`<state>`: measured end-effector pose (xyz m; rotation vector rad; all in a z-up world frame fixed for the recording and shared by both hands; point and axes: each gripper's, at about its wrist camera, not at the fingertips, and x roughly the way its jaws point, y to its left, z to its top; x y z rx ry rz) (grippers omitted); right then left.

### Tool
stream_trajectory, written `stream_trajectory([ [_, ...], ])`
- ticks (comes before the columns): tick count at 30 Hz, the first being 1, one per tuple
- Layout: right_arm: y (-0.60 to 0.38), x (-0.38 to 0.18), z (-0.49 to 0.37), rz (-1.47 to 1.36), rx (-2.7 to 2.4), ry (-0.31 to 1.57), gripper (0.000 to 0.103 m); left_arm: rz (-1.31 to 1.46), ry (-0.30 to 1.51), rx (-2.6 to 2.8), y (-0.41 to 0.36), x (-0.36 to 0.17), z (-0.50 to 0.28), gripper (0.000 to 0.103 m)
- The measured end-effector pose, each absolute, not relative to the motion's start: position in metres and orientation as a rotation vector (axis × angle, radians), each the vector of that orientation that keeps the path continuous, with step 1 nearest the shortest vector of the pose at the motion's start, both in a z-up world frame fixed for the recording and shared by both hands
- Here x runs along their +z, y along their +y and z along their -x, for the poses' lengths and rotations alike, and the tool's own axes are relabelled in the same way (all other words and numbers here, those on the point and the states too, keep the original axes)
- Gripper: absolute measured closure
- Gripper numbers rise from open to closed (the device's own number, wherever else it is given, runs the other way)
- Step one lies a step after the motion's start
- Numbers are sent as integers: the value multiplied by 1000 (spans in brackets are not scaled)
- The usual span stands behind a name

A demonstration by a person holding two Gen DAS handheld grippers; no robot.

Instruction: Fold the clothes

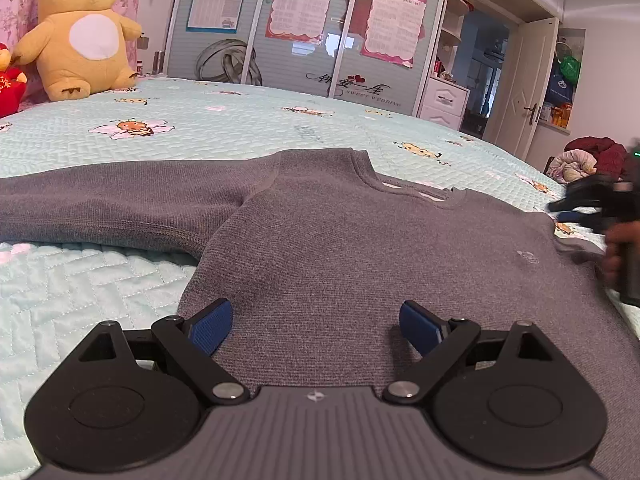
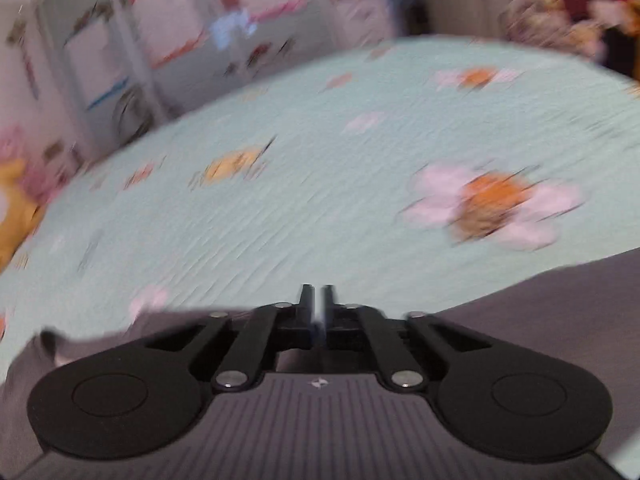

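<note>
A grey sweater (image 1: 340, 240) lies flat on the mint quilt (image 1: 100, 280), neck toward the far side and one sleeve (image 1: 100, 208) stretched out to the left. My left gripper (image 1: 316, 326) hovers open over the sweater's lower body, blue pads (image 1: 210, 326) wide apart and nothing between them. At the sweater's right shoulder edge, a hand (image 1: 616, 252) holds my right gripper (image 1: 560, 210), which looks blurred. In the right wrist view the right gripper (image 2: 318, 296) is shut. Grey sweater fabric (image 2: 540, 300) spreads from under its fingers to both sides and stays sharp against the smeared quilt (image 2: 280, 200).
A yellow plush toy (image 1: 80, 28) and a red one (image 1: 10, 88) sit at the bed's far left. Wardrobe doors with posters (image 1: 300, 20) stand behind the bed. A heap of clothes (image 1: 588, 158) lies past the right bed edge, by an open door (image 1: 524, 88).
</note>
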<state>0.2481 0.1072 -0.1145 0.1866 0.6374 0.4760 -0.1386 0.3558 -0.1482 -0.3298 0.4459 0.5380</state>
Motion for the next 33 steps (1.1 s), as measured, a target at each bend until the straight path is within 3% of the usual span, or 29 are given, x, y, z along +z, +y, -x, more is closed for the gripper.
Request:
stream_trajectory([
  [2, 79, -108, -236, -242, 494, 605, 73, 328, 448, 539, 356, -148, 138, 9],
  [7, 14, -113, -198, -396, 500, 622, 70, 319, 457, 543, 355, -148, 136, 9],
  [9, -24, -120, -183, -535, 446, 610, 55, 316, 459, 544, 356, -148, 137, 9],
  [11, -67, -131, -173, -676, 364, 599, 48, 314, 461, 545, 356, -148, 137, 9],
  [19, -196, -186, -210, -1105, 224, 553, 48, 296, 475, 554, 354, -147, 134, 9],
  [24, -201, -187, -248, -1118, 165, 528, 48, 288, 483, 557, 353, -148, 132, 9],
  [25, -202, -186, -250, -1102, 151, 526, 48, 288, 484, 557, 353, -148, 132, 9],
  [26, -202, -185, -252, -1086, 138, 524, 58, 287, 484, 558, 353, -148, 132, 9],
  [27, -203, -183, -255, -1070, 124, 522, 85, 287, 484, 558, 353, -148, 133, 9],
  [28, -203, -182, -257, -1054, 111, 520, 98, 287, 484, 558, 353, -148, 133, 9],
  [33, -213, -170, -239, -909, 72, 449, 97, 287, 483, 558, 354, -148, 133, 9],
])
